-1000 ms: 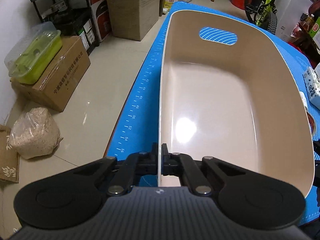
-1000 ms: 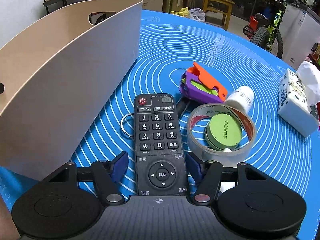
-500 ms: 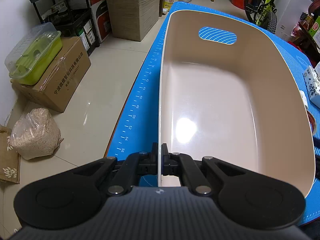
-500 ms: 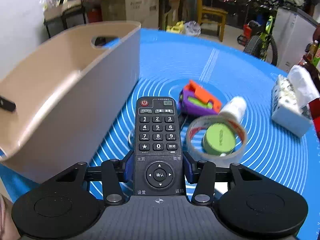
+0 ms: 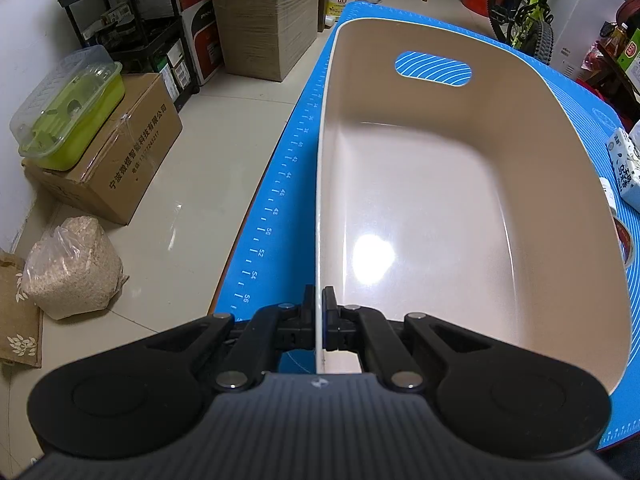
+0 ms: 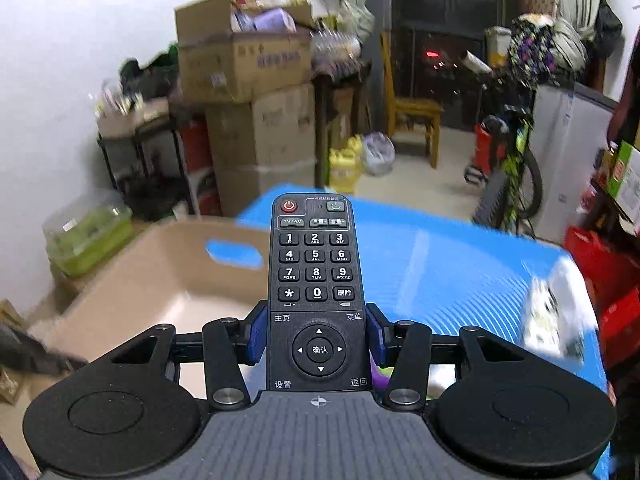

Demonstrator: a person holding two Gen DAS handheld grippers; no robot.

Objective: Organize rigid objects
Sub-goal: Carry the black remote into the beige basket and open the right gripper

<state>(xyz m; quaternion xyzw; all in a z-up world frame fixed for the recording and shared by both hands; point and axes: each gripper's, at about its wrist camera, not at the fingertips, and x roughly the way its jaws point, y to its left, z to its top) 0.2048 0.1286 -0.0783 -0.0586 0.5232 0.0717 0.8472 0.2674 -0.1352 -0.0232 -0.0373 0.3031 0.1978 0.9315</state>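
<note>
Left gripper: clamped tight on the near rim of the beige bin, one finger outside the wall, one inside, basically pinching the thin edge.

Right gripper: closed on the black remote, blue pads pressed against both long sides around the lower half, just above the round nav pad.

Remote: was up in the air, buttons facing the camera, red power button at the far end, and its top end overlapped the far right corner of the bin in the right wrist view. Whether it sat over the inside of the bin is not clear from here.

Bin: was sitting on the blue mat, along the mat's left edge next to the printed ruler marks. Inside was bare, with a shiny glare spot on the floor of it. An oval handle cutout in the far wall showed the mat's white lines through it.

Other stuff on the mat: a patterned tissue pack off to the right of the bin, and a sliver of tape roll peeking past the bin's right rim. The right wrist view was pretty smeared, so the tissue pack there was just a white blur.

Room: cardboard boxes, a green container with a clear lid on a carton, a bag of grain-looking stuff on the floor, and a green bike at the back.
</note>
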